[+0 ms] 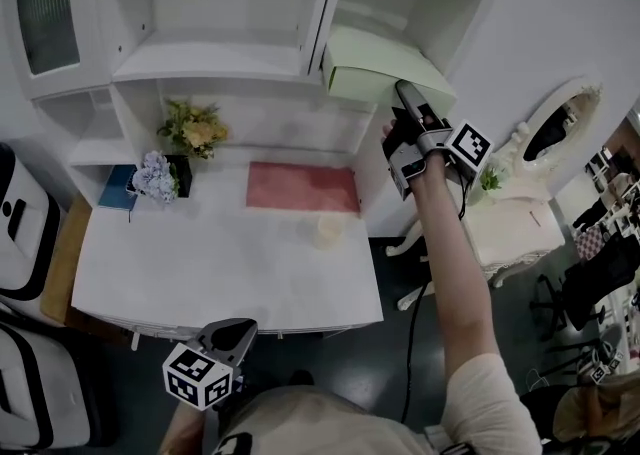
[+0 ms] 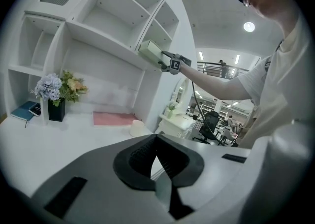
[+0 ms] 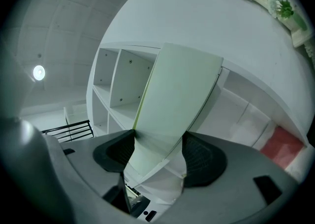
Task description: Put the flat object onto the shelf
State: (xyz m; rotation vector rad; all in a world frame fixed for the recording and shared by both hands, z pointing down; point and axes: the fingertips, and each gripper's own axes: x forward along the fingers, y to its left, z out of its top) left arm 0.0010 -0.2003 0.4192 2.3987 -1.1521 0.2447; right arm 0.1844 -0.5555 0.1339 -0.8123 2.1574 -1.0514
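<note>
Dim, washed-out light; fisheye edges, perhaps slightly soft.

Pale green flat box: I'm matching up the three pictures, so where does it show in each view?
Head view: pale green flat box high, right of centre.
Left gripper view: the box small, upper centre.
Right gripper view: the box large, centre, clamped in the right tool.
Shared landmark: the pink mat, in all three views.

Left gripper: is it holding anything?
No, the left gripper has its jaws meeting at the tips with nothing between them.
</note>
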